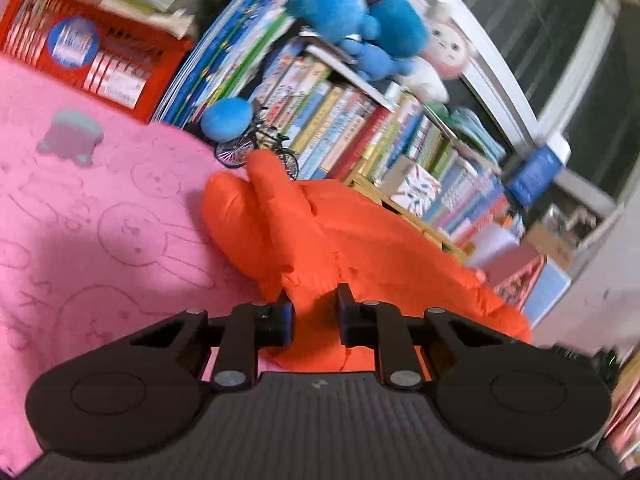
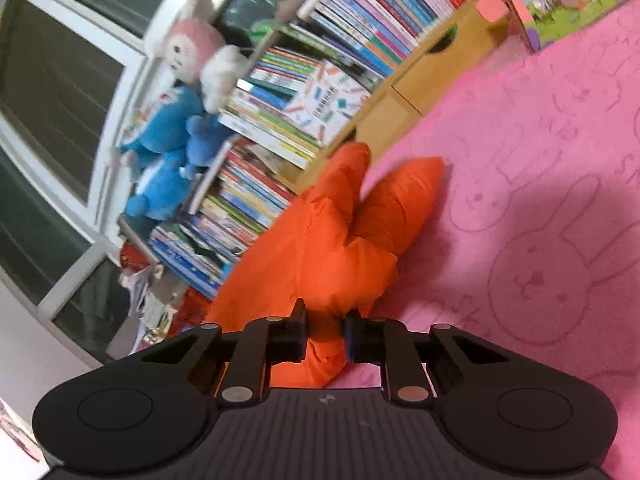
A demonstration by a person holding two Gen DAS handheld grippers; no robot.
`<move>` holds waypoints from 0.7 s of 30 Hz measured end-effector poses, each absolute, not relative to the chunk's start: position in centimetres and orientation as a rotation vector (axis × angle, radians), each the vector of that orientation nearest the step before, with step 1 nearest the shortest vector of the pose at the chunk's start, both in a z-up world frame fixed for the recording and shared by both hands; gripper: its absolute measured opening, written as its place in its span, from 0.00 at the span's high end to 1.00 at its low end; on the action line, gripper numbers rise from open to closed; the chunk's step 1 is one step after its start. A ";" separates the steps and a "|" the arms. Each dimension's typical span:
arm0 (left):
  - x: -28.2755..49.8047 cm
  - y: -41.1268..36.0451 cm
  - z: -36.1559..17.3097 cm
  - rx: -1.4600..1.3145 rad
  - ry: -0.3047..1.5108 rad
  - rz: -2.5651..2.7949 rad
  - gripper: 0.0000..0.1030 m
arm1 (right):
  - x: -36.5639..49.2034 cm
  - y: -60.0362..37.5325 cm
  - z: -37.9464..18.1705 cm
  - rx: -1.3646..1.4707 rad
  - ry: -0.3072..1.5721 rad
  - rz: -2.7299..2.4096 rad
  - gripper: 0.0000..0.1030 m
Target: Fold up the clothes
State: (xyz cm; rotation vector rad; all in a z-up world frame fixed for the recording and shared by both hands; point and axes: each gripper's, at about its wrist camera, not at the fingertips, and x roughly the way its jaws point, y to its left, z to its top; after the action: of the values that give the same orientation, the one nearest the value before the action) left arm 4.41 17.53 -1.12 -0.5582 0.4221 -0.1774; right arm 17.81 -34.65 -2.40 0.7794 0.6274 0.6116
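Note:
An orange garment (image 1: 360, 252) lies bunched on a pink blanket (image 1: 100, 220), lifted at the near edge. My left gripper (image 1: 314, 308) is shut on a fold of the orange garment. In the right wrist view the same orange garment (image 2: 340, 248) rises in a bunch from the pink blanket (image 2: 540, 200). My right gripper (image 2: 326, 326) is shut on another part of its near edge. The cloth hangs in folds between the two grips.
A wooden bookshelf (image 2: 420, 92) full of books stands just behind the garment. Blue plush toys (image 1: 352, 8) and a pink-haired doll (image 1: 448, 48) sit on top. A small toy bicycle (image 1: 256, 148) and a red box (image 1: 100, 56) stand at the blanket's far edge.

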 end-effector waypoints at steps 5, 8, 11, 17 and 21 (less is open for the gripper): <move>0.5 16.0 0.2 -0.384 0.458 -0.155 0.80 | 13.3 -35.1 0.3 0.614 0.599 0.631 0.82; -1.8 14.2 0.8 -0.159 0.475 -0.023 0.75 | 10.2 -33.5 1.8 0.242 0.565 0.480 0.73; -3.6 10.4 1.5 0.245 0.421 0.134 0.58 | 6.2 -28.6 1.3 -0.395 0.403 0.310 0.28; -3.6 2.5 1.0 0.580 0.373 -0.133 0.42 | 1.6 -20.6 -1.6 -0.947 0.151 0.525 0.17; -2.1 -1.5 -0.8 0.721 0.342 -0.288 0.41 | 2.0 -16.8 -2.5 -0.988 0.100 0.638 0.17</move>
State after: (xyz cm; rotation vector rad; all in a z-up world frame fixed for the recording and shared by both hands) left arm -2.07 -1.47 -0.78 0.7205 0.3415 -0.2882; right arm 2.01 -16.77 -2.47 -0.9880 0.0997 0.6377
